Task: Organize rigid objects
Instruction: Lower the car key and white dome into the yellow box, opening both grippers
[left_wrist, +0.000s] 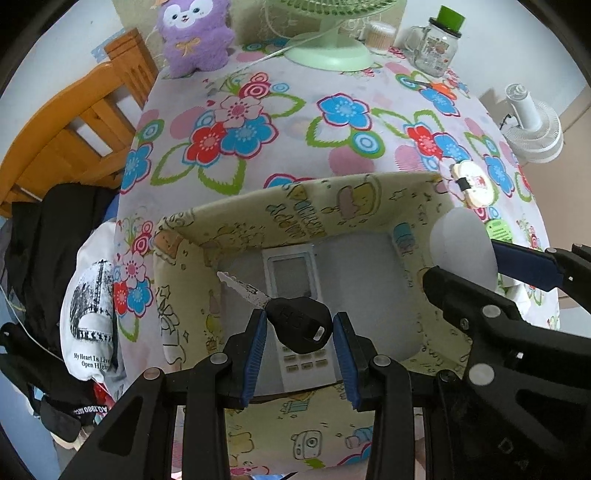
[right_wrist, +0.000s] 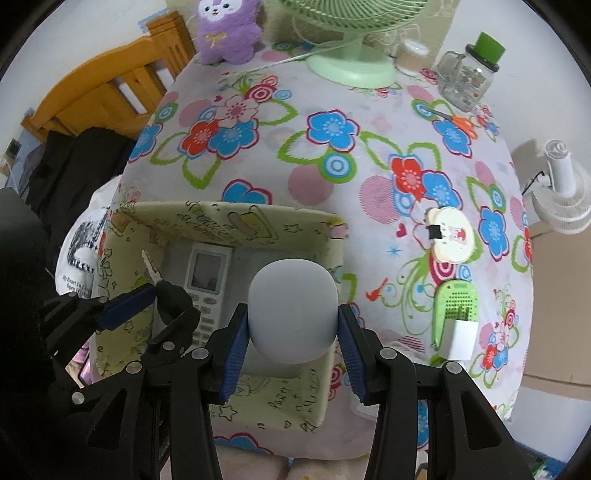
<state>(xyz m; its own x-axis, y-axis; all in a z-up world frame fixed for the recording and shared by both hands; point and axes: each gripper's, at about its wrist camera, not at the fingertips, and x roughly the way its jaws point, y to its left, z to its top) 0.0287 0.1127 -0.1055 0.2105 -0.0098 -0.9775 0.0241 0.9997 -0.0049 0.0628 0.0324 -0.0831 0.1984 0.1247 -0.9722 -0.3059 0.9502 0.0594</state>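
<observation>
A yellow fabric storage box (left_wrist: 295, 206) (right_wrist: 229, 229) stands at the table's near edge with a white remote control (left_wrist: 291, 273) (right_wrist: 205, 273) lying inside. My left gripper (left_wrist: 299, 332) is shut on a black-headed key (left_wrist: 299, 325) and holds it over the box; the key's metal blade (left_wrist: 240, 288) points to the far left. The left gripper also shows in the right wrist view (right_wrist: 162, 295). My right gripper (right_wrist: 291, 325) is shut on a pale grey rounded object (right_wrist: 293, 306) above the box's right side; the object also shows in the left wrist view (left_wrist: 461, 247).
On the flowered tablecloth (right_wrist: 332, 166) lie a round cream item (right_wrist: 452, 240), a green device with a white block (right_wrist: 458, 314), orange scissors (right_wrist: 458, 120), a glass jar with green lid (right_wrist: 469, 77), a green fan (right_wrist: 351, 66) and a purple plush (right_wrist: 229, 29). A wooden chair (left_wrist: 74, 122) stands left.
</observation>
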